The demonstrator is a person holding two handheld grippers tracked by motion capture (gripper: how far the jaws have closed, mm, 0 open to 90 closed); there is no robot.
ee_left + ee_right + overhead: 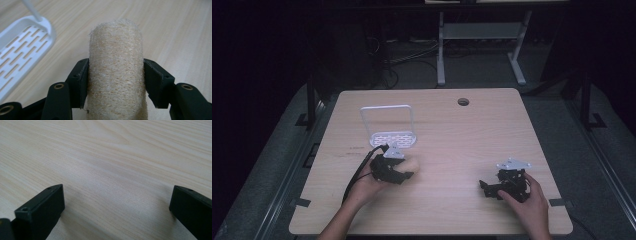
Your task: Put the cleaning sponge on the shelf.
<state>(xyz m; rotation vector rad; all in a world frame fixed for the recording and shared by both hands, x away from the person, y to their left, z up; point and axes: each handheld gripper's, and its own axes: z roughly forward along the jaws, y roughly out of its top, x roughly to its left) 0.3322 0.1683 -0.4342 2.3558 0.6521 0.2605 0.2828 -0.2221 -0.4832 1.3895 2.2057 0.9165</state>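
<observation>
My left gripper (115, 82) covers both flanks of the loofah roll (116, 67), whose near end runs off the bottom edge. Left of the roll, the white slotted tray (22, 50) is cut by the edge. From above, my left hand (367, 187) hides most of the roll.

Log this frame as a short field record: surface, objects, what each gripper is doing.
surface: light wooden table
objects: tan loofah sponge; white slotted rack with an upright frame
left gripper: shut on the loofah sponge, one of its fingers against each side, just in front of the rack
right gripper: open, nothing between its fingers, low over bare table
rack contents: nothing seen on it
</observation>
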